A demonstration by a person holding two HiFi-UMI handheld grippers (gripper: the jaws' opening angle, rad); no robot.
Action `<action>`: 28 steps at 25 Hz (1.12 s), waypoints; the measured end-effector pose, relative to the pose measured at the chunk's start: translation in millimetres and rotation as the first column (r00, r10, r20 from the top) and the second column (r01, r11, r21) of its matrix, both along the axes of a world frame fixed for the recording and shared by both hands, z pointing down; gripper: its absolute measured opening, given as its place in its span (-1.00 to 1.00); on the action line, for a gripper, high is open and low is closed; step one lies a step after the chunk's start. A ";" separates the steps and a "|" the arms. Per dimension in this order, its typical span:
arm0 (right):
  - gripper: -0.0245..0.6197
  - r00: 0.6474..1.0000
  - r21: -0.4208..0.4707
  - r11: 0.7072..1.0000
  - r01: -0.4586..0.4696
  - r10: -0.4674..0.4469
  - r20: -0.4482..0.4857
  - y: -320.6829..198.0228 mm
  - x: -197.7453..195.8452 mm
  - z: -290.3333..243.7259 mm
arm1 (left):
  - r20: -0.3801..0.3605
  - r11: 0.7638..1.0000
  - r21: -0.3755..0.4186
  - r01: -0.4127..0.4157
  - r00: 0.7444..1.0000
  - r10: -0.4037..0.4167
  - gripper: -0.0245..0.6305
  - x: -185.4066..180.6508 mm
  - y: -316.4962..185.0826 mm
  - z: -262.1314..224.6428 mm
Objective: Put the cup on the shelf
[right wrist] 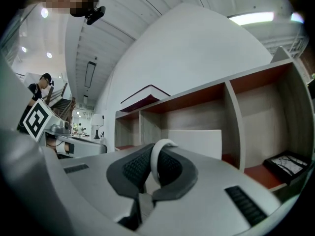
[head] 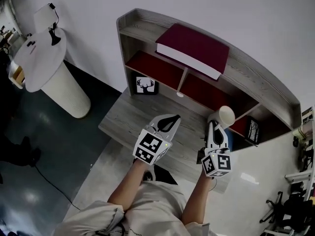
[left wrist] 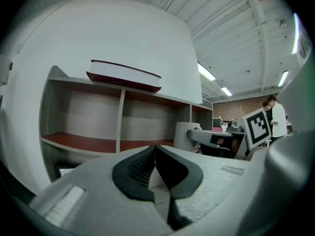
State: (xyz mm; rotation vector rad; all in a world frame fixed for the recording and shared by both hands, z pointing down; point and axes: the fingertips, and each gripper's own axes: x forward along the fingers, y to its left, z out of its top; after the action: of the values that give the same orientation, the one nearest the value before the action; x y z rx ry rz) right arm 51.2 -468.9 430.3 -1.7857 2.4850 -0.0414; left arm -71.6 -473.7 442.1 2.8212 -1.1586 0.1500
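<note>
Right tool (head: 212,124) is clamped on the handle of the white cup (head: 226,115), so the cup sits just past its tips, right in front of the shelf (head: 261,80) opening ahead. Can't tell if it's clear of the worktop (head: 125,118). Left tool (head: 169,120) is off to the side, jaws pressed together on nothing. Looks like the carry-in step to me. Next: ease forward into that compartment, set the base flat, then let go.
</note>
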 end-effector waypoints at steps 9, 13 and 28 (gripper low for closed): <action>-0.88 1.000 0.003 1.000 0.003 -0.003 0.002 -62.2 -2.8 4.6 | -0.004 0.999 0.014 0.039 0.999 -0.039 -0.89 -12.6 -61.2 -13.4; -0.88 0.999 -0.009 1.000 -0.008 0.008 -0.033 -82.3 -0.2 12.3 | 0.004 1.000 0.006 0.026 1.000 -0.026 -0.89 -4.6 -79.5 -8.1; -0.87 0.997 -0.031 0.999 0.028 -0.030 -0.068 -115.5 2.8 22.4 | -0.019 0.999 -0.041 0.009 1.000 -0.010 -0.89 22.4 -115.6 13.5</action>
State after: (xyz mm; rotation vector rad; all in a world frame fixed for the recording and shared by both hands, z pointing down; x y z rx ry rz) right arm 54.0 -584.4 452.7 -1.7924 2.5711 -0.0199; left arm -49.2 -589.2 455.6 2.7750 -1.1519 0.1445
